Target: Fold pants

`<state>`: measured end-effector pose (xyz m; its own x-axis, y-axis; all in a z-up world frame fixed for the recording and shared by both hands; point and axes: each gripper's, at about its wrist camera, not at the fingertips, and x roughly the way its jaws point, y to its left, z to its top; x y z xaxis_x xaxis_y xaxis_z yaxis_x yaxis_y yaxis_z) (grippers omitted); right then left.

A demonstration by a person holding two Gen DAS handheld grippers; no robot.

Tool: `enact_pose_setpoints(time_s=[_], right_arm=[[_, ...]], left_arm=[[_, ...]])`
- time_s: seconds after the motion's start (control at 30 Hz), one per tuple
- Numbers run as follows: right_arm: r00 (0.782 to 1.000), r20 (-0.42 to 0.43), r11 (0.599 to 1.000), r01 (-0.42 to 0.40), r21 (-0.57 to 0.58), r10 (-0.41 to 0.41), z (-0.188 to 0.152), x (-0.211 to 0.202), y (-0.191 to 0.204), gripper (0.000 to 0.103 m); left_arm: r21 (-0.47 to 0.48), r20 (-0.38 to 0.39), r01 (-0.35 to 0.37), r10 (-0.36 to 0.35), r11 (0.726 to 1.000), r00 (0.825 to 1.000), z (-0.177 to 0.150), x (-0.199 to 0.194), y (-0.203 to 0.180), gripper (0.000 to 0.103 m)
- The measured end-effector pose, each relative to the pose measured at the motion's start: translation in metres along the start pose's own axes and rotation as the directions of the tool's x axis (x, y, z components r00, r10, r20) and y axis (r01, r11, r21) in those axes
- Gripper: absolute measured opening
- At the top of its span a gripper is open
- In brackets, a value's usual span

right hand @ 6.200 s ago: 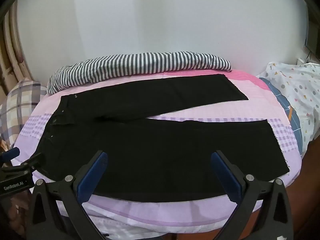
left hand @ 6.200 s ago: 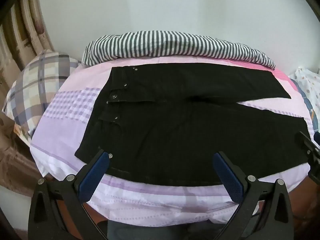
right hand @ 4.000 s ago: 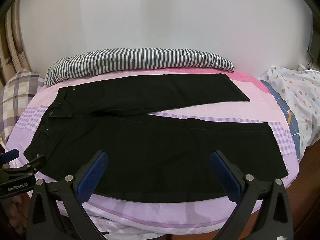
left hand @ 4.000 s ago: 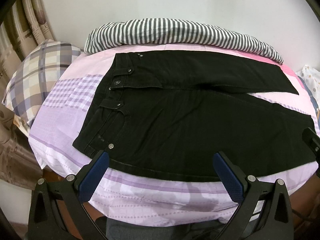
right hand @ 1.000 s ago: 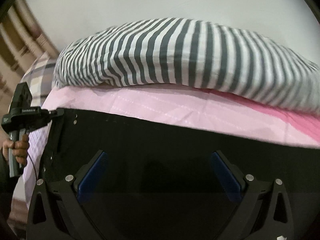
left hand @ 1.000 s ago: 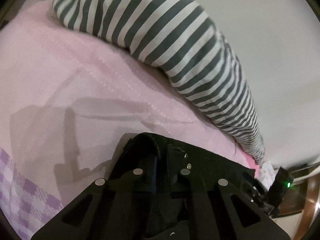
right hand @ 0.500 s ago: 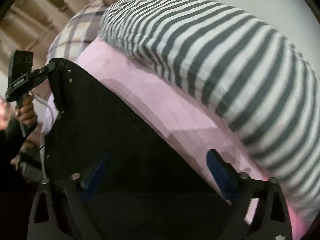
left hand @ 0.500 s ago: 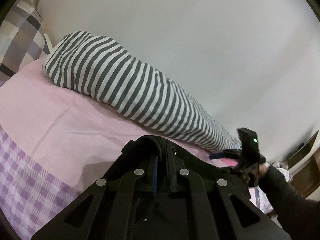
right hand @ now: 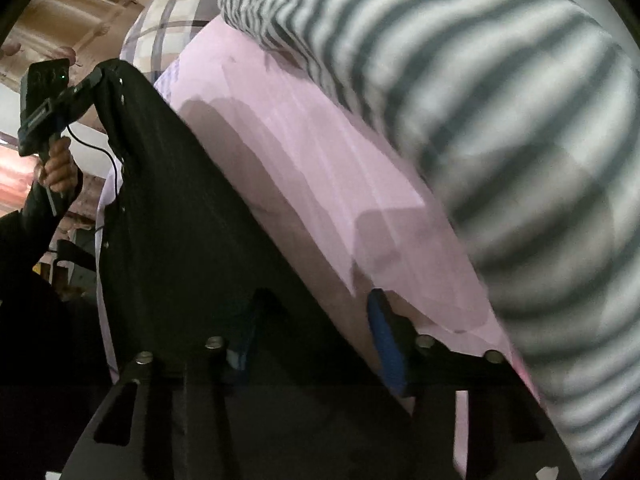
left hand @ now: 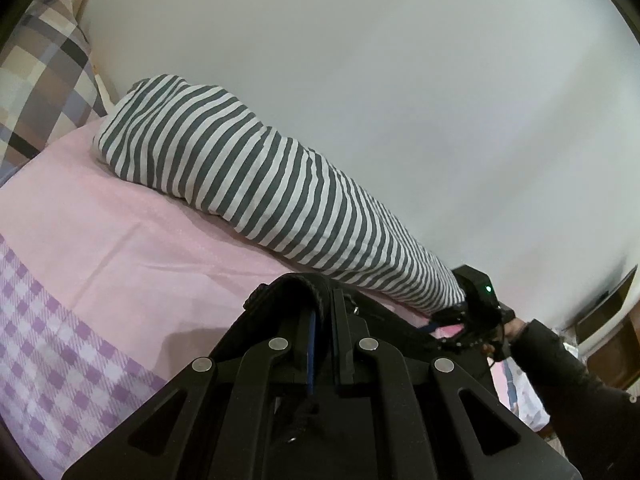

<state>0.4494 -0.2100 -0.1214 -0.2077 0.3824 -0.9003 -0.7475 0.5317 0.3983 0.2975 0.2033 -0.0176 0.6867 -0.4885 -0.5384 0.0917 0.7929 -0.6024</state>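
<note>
Left wrist view: the left gripper (left hand: 322,332) has its two fingers pinched tight together on a bunched edge of the black pants (left hand: 288,292), with a sliver of blue pad visible between them. The fabric humps up over the fingertips, lifted off the pink sheet (left hand: 132,240), which turns into a purple check pattern toward the lower left. Behind that sits a long grey-and-white striped bolster (left hand: 248,184) running along the white wall (left hand: 400,80), and a plaid pillow (left hand: 44,76) is up in the left corner. Over on the right you can see the right gripper (left hand: 452,326) down at the pants' far edge, held by a hand in a dark sleeve.

Right wrist view: pretty blurry. The right gripper (right hand: 316,334) has a blue pad on either side with a gap between, and the pants (right hand: 180,220) edge runs across that gap. Honestly I can't tell if it's actually clamped on the cloth. The pants stretch as a dark sheet up to the left gripper (right hand: 94,80), which holds the top corner raised above the sheet (right hand: 304,152). The striped bolster (right hand: 500,100) fills the right side, and the plaid pillow (right hand: 176,20) peeks out at the top.
</note>
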Motion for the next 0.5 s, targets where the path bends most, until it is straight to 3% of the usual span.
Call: enact_pose_setpoints(time_s=[0.03, 0.1, 0.2, 0.3, 0.5], right_arm=[[1.0, -0.001, 1.0, 0.025, 0.01, -0.025, -0.007, -0.002, -0.002, 0.034], [0.996, -0.004, 0.996, 0.087, 0.032, -0.087, -0.018, -0.007, -0.001, 0.014], [0.983, 0.045, 0.983, 0.178, 0.042, -0.18, -0.027, -0.016, 0.019, 0.011], [0.937, 0.124, 0.945, 0.319, 0.07, -0.325, -0.041, -0.029, 0.057, 0.009], [0.845, 0.237, 0.875, 0.438, 0.206, -0.479, -0.089, -0.054, 0.139, 0.008]], left_arm=[[-0.006, -0.002, -0.001, 0.001, 1.0, 1.0, 0.001, 0.001, 0.001, 0.006], [-0.001, -0.009, -0.01, 0.01, 1.0, 1.0, 0.002, 0.003, 0.001, 0.006], [0.019, -0.013, -0.041, 0.041, 0.999, 0.999, 0.002, 0.008, 0.001, 0.006], [0.051, -0.018, -0.08, 0.081, 0.995, 0.997, 0.001, 0.011, 0.002, 0.006], [0.161, -0.02, -0.077, 0.081, 0.984, 0.996, -0.006, -0.013, -0.013, 0.006]])
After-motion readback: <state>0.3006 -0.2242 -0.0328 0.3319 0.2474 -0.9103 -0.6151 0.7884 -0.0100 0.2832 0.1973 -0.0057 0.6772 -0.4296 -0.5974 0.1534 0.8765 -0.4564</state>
